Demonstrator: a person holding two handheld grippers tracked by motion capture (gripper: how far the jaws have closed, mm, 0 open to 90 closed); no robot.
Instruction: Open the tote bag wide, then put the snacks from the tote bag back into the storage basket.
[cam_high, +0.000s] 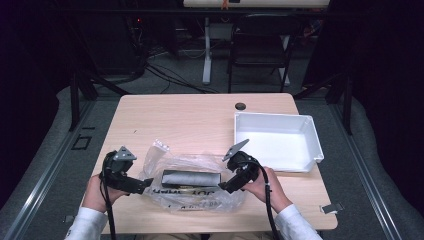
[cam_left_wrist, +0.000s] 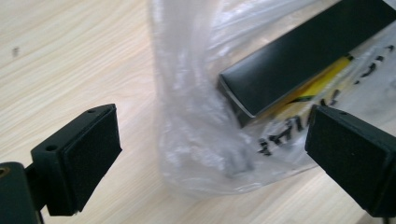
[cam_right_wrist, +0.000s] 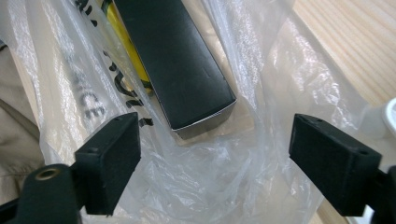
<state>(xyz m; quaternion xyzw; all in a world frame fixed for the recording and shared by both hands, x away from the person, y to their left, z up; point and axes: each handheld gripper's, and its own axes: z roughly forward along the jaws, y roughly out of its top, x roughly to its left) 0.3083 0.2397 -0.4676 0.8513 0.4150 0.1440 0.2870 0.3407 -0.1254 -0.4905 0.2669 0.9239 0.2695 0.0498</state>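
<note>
Crinkled clear plastic bag (cam_high: 192, 187) wraps a long black box (cam_high: 191, 177), between the wide-open, empty left gripper (cam_high: 145, 184) and right gripper (cam_high: 223, 188); an empty white plastic tray (cam_high: 314, 137) sits nearby.

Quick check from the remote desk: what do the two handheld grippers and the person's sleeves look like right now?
Both the left gripper and right gripper are black, each topped by a grey three-cornered plate and trailing a black cable. Their jaws carry flat, square black pads. The sleeves are white.

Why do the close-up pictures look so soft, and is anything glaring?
In both gripper views the black pads sit close to the lens and blur; the bag catches pale sheen, mildest in the high view, where the room behind the table lies dark.
</note>
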